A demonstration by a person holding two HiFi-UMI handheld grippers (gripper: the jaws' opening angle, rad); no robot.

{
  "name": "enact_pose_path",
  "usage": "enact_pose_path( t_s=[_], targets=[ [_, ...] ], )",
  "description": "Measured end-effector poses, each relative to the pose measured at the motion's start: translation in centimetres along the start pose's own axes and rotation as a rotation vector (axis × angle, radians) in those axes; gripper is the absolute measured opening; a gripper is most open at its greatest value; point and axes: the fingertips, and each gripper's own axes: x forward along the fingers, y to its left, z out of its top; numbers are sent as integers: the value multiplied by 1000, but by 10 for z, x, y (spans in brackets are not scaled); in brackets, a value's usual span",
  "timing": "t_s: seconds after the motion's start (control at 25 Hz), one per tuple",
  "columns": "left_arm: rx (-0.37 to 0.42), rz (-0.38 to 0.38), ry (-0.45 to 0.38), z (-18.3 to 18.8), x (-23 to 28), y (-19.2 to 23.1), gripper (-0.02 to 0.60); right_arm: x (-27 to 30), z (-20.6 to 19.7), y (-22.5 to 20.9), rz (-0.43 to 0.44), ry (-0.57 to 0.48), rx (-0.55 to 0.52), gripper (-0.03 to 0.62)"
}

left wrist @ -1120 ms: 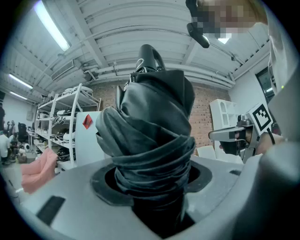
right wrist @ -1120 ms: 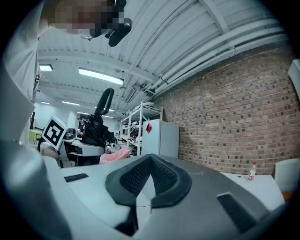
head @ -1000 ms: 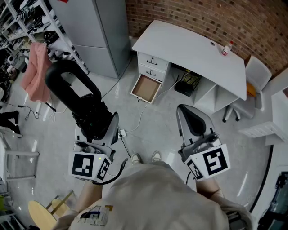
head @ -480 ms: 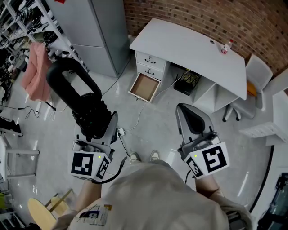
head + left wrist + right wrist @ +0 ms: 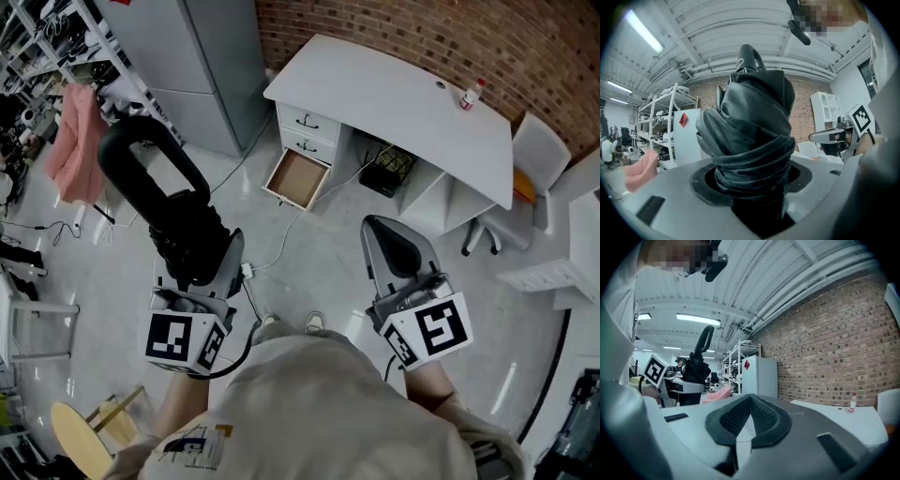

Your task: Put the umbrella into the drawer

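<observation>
A folded black umbrella [image 5: 164, 202] with a loop handle stands up out of my left gripper [image 5: 204, 267], whose jaws are shut on its bundled fabric [image 5: 750, 140]. My right gripper [image 5: 398, 258] is beside it, jaws shut with nothing between the pads [image 5: 749, 401]. Both hang above the floor in front of the person's feet. Ahead stands a white desk [image 5: 394, 103]. Its lowest drawer [image 5: 295, 178] is pulled open and shows a bare brown bottom. The umbrella [image 5: 697, 366] also shows at the left of the right gripper view.
A grey cabinet [image 5: 216, 66] stands left of the desk, with shelving [image 5: 56, 37] and a pink cloth [image 5: 80, 141] further left. A small bottle [image 5: 470, 96] is on the desk and a black crate [image 5: 389, 173] under it. Cables [image 5: 281, 248] run across the floor. A white chair [image 5: 534, 159] is right.
The person has stepped a little across the floor, so the desk and drawer have shifted slightly left in view. Both grippers keep their pose and the umbrella stays held.
</observation>
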Motion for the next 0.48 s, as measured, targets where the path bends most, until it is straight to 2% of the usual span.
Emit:
enact_pose_path(
  t_s=[0.32, 0.48],
  targets=[
    [-9, 16, 12, -9, 2, -24, 272, -16, -15, -14, 17, 8, 14, 6],
    [14, 29, 18, -13, 7, -25, 273, -19, -21, -19, 27, 9, 38, 8]
  ],
)
